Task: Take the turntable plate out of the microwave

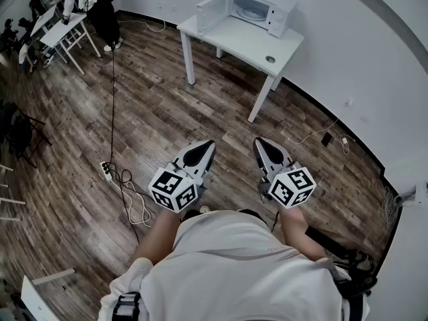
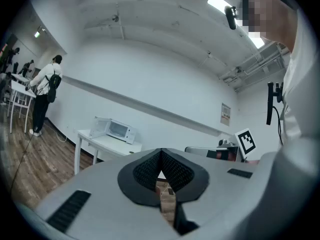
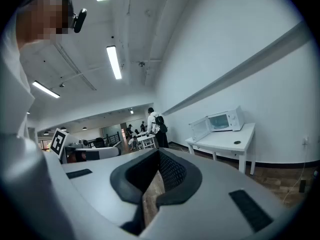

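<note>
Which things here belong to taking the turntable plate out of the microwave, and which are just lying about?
Job: microwave, door open; turntable plate inside it; left gripper and right gripper, both shut, empty.
Lying about: power strip and cables on floor; small round thing on white table.

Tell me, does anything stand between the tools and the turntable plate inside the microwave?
Nothing visible does. The microwave door is open and the turntable plate shows inside. Between the left tool, the right tool and the table lies only wood floor.
</note>
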The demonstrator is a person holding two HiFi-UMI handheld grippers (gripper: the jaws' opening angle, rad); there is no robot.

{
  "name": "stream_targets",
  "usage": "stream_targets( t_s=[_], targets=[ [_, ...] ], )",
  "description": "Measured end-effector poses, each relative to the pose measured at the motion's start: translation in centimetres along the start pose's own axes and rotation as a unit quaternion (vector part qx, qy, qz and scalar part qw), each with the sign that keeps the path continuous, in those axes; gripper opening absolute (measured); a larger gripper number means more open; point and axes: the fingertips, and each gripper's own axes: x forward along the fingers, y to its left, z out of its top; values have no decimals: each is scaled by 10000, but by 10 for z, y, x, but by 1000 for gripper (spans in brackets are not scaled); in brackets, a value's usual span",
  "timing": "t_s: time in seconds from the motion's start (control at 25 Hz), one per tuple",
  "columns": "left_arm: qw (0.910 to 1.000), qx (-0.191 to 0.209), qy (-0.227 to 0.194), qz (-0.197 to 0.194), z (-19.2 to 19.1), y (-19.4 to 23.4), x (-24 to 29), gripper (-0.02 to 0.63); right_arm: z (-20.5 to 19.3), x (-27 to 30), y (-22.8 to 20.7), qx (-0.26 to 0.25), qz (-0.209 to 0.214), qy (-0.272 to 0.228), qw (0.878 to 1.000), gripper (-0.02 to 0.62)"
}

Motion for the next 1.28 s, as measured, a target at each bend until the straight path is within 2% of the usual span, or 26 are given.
stream_targets(
  t_s=[0.28,0.72,0.92,1.28],
  targets=[
    [10000,23,21,-11,-6,36,-29,11,-23,27,34,17,-2,111,9999,3],
    [9999,-107,88,-20,-8,72,-15,11,-27,66,20,117,6,132,9998,3],
    [9996,-259,113,-36,-4,91,10,11,-24,87,-4,203,-6,133,9997,3],
    [9995,-234,186,-130,14,121,99,11,2,126,-82,321,-90,11,9994,3]
  ],
)
